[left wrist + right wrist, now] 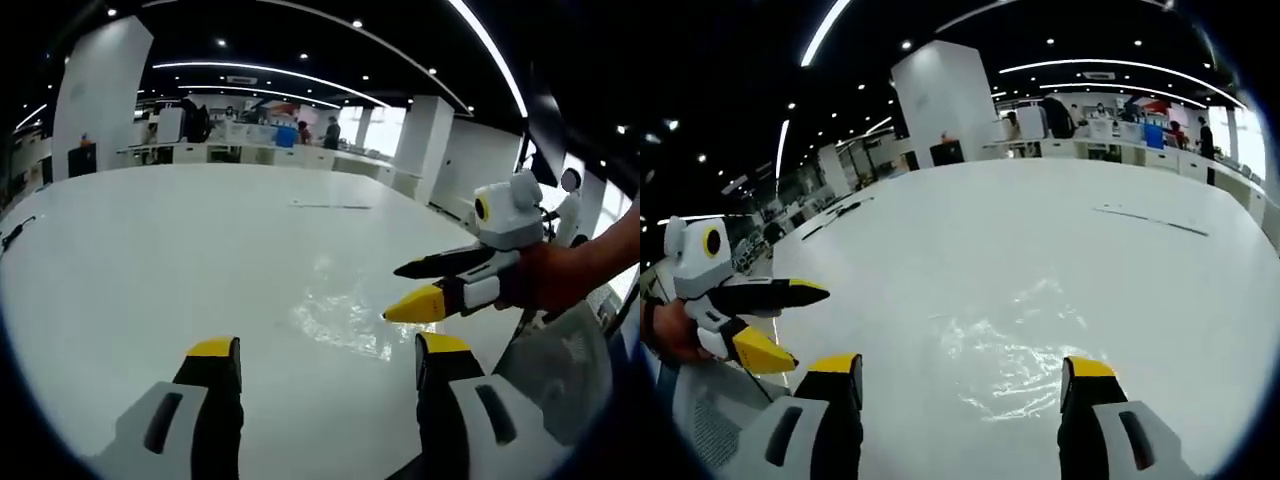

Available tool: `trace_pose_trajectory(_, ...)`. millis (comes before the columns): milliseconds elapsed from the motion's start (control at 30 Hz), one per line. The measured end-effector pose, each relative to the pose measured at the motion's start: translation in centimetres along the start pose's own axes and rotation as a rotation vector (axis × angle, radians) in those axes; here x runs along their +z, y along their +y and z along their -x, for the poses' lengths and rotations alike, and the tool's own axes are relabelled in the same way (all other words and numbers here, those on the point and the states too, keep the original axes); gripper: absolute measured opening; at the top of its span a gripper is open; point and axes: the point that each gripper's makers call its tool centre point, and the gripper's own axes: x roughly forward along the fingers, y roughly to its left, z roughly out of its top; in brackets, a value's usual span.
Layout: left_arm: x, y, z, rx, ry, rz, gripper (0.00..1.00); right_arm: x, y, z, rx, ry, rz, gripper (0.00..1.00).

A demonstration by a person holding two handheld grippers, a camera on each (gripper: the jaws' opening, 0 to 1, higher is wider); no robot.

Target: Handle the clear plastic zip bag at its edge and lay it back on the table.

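Bag (345, 315) is lying flat on the bench (150, 260), just ahead of both tongs. Left tongs (328, 352) and right tongs (962, 370) are hanging apart, holding nothing. Approaching low w/ one jaw sliding under the near edge, then closing, seems best.
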Motion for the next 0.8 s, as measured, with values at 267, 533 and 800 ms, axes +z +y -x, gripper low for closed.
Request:
trace_pose_trajectory(267, -0.1, -0.3, -0.1, -0.016, 0.008, -0.010, 0.69, 0.1, 0.0, -1.9, 0.003, 0.035, 0.006, 0.79)
trace_pose_trajectory(533, -0.2, -0.3, 0.1, -0.014, 0.008, -0.002, 0.69, 0.4, 0.9, -4.1, 0.012, 0.057, 0.013, 0.78)
trace_pose_trajectory(800, 0.0, -0.2, 0.2, -0.011, -0.004, 0.010, 0.68, 1.2, 1.7, -5.5, 0.019, 0.074, 0.047, 0.77)
